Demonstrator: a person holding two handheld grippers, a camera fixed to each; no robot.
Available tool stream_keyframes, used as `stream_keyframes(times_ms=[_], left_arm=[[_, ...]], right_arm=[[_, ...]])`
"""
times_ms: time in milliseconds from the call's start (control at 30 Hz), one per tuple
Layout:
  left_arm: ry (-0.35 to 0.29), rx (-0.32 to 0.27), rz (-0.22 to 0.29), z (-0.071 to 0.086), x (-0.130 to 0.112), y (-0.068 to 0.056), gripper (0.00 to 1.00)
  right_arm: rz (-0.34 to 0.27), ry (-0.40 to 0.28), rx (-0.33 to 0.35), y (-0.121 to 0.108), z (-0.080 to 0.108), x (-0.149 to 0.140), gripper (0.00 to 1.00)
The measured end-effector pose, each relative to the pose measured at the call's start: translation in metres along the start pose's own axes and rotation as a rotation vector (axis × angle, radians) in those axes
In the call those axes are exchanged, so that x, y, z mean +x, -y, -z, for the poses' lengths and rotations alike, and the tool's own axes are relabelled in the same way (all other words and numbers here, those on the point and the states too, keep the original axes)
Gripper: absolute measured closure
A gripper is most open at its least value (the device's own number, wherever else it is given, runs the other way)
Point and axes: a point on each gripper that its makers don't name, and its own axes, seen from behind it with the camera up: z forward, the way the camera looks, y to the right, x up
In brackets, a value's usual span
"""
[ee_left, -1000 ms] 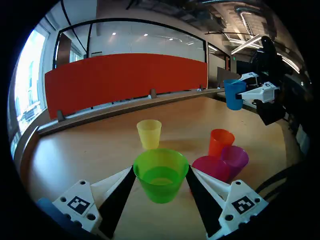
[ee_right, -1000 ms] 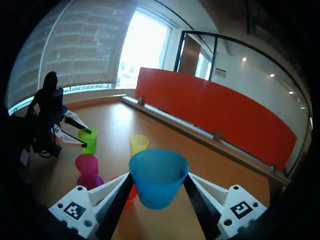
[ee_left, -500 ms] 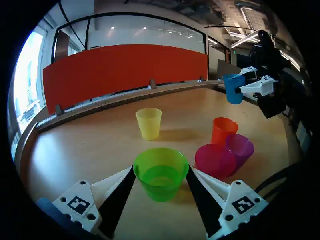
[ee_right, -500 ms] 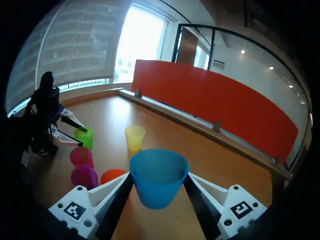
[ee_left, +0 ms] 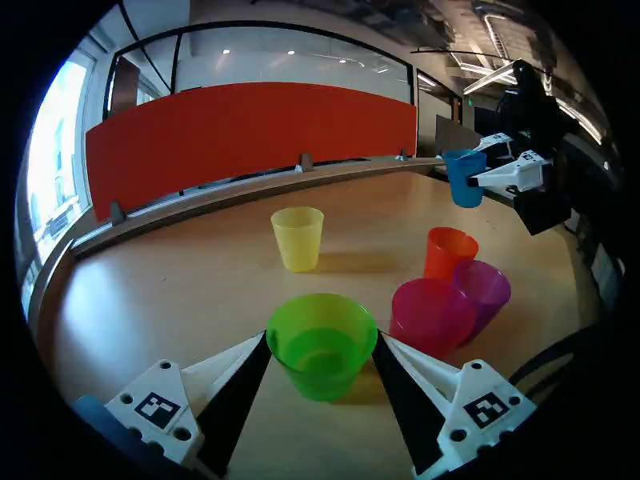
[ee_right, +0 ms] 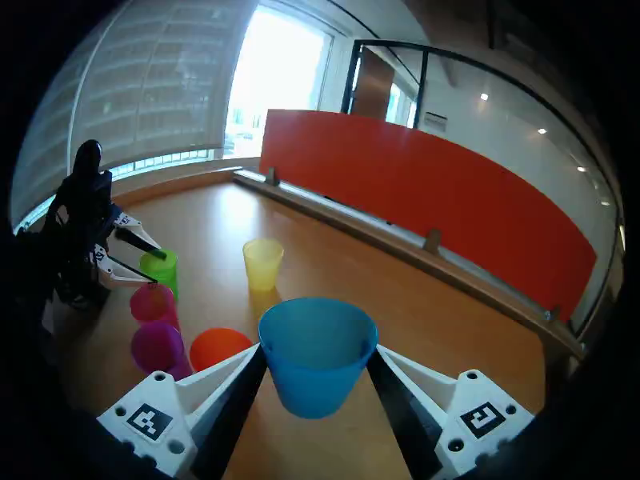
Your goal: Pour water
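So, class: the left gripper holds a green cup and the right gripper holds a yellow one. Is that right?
Not quite. The right gripper holds a blue cup, not a yellow one, as the right gripper view shows; the yellow cup stands free on the table. The left gripper does hold the green cup.

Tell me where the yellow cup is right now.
In the left gripper view the yellow cup stands alone on the table, beyond the held green cup and left of the orange cup.

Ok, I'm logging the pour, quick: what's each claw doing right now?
Left claw: closed on the green cup.
Right claw: closed on the blue cup.
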Motion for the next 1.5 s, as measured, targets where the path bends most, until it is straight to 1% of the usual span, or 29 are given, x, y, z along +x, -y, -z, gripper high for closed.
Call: stream_keyframes(times_ms=[167,400,667,967,1067,1300,1400,1500], left_arm=[[0.006,-0.003,-0.001,0.002,-0.002,-0.001,0.13],[0.019,-0.006,-0.012,0.002,-0.003,-0.001,0.13],[0.039,-0.011,-0.017,0.002,-0.003,0.0,0.13],[0.065,-0.007,-0.04,0.003,-0.003,0.0,0.12],[0.079,-0.003,-0.055,0.003,-0.004,0.001,0.12],[0.131,0.008,-0.095,0.003,-0.015,0.001,0.12],[0.125,0.008,-0.092,0.003,-0.014,0.0,0.12],[0.126,0.003,-0.077,0.004,-0.013,0.0,0.12]], right_arm=[[-0.004,0.014,0.0,0.0,-0.004,-0.005,0.11],[-0.019,0.062,0.006,0.001,-0.013,-0.019,0.11],[-0.022,0.098,0.008,0.001,-0.023,-0.03,0.11],[-0.029,0.138,0.012,0.004,-0.032,-0.045,0.11],[-0.034,0.152,0.012,0.004,-0.034,-0.051,0.11],[-0.054,0.182,0.014,0.005,-0.043,-0.066,0.11],[-0.06,0.19,0.017,0.007,-0.047,-0.07,0.11],[-0.063,0.2,0.019,0.008,-0.05,-0.075,0.11]])
